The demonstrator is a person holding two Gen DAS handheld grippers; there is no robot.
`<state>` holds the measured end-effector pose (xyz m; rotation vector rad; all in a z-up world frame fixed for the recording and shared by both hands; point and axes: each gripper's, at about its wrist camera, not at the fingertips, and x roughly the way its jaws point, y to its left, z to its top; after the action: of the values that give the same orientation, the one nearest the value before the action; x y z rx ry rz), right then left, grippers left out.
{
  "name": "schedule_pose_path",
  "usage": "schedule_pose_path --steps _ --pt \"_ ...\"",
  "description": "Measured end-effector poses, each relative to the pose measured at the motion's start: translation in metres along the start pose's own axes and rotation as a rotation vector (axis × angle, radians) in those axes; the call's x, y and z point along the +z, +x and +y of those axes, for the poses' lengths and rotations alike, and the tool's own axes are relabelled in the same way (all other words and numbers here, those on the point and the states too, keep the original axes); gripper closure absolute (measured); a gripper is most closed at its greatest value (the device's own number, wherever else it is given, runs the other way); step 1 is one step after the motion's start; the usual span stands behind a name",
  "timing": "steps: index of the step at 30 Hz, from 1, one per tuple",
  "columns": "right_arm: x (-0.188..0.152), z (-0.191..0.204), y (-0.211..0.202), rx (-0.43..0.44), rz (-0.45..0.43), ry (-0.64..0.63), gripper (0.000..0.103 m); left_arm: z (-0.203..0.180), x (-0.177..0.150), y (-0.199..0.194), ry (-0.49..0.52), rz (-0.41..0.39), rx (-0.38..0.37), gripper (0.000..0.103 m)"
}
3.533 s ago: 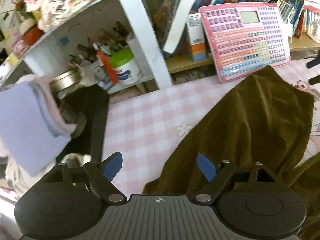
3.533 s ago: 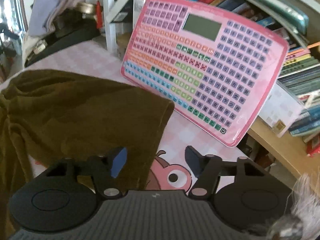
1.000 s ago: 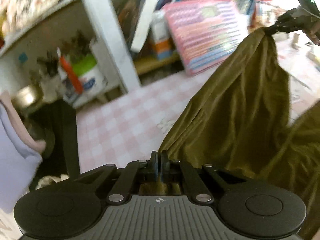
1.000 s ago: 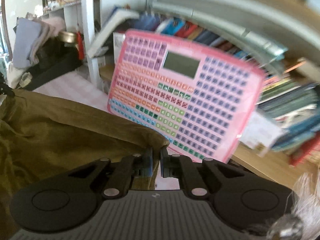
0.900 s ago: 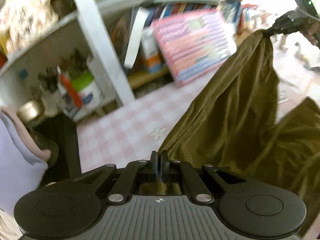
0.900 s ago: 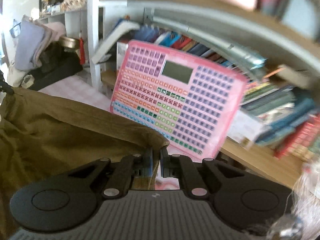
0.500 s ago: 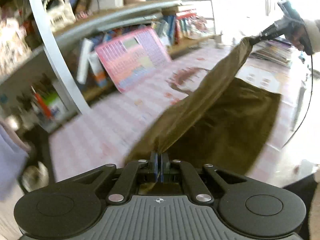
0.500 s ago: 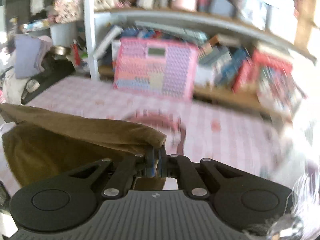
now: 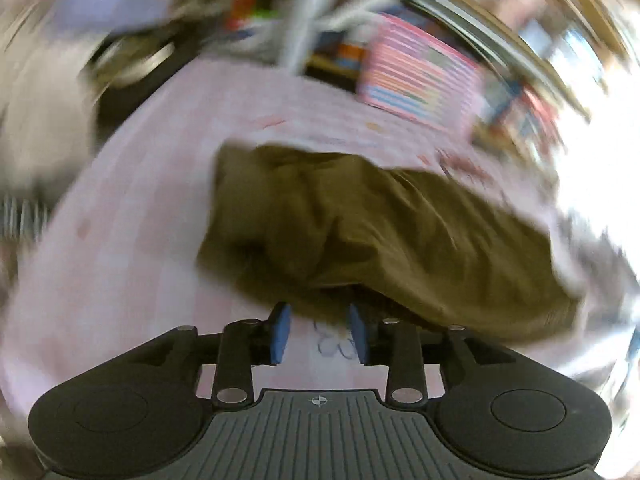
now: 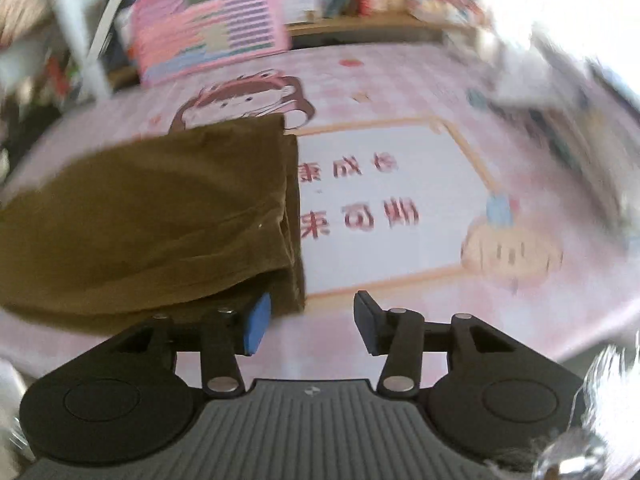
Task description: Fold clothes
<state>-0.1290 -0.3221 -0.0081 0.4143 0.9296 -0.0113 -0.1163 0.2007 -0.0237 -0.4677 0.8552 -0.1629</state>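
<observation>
Both the left gripper (image 9: 319, 332) and the right gripper (image 10: 312, 322) gape with nothing between their fingers at the near edge of the olive-brown garment (image 10: 160, 216), lying doubled on the pink checked tablecloth (image 10: 400, 80); judge the edges' alignment before regripping.

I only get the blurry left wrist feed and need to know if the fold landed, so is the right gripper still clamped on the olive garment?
Observer: No. The right gripper is open, with nothing between its fingers.
Operator: Where did that end of the cloth land?
Observer: The olive garment lies on the pink tablecloth, its doubled edge beside a framed cartoon print.
Operator: Is it clear of the gripper?
Observer: Not quite: its near corner lies against the blue pad.
</observation>
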Motion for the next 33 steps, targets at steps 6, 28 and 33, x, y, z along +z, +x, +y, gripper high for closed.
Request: schedule_pose_path --steps 6,28,33 --pt "-0.013 -0.024 -0.014 0.12 0.017 0.43 0.049 0.034 -0.015 0.011 -0.634 -0.064 -0.201 0.052" --pt "0.023 -0.033 0.053 0.182 0.029 0.868 0.097 0.036 0.004 0.036 -0.887 -0.176 -0.105 0.1" --pt "0.079 -0.008 0.037 0.318 -0.112 0.78 0.099 0.014 0.052 0.041 -0.815 -0.235 -0.186 0.101"
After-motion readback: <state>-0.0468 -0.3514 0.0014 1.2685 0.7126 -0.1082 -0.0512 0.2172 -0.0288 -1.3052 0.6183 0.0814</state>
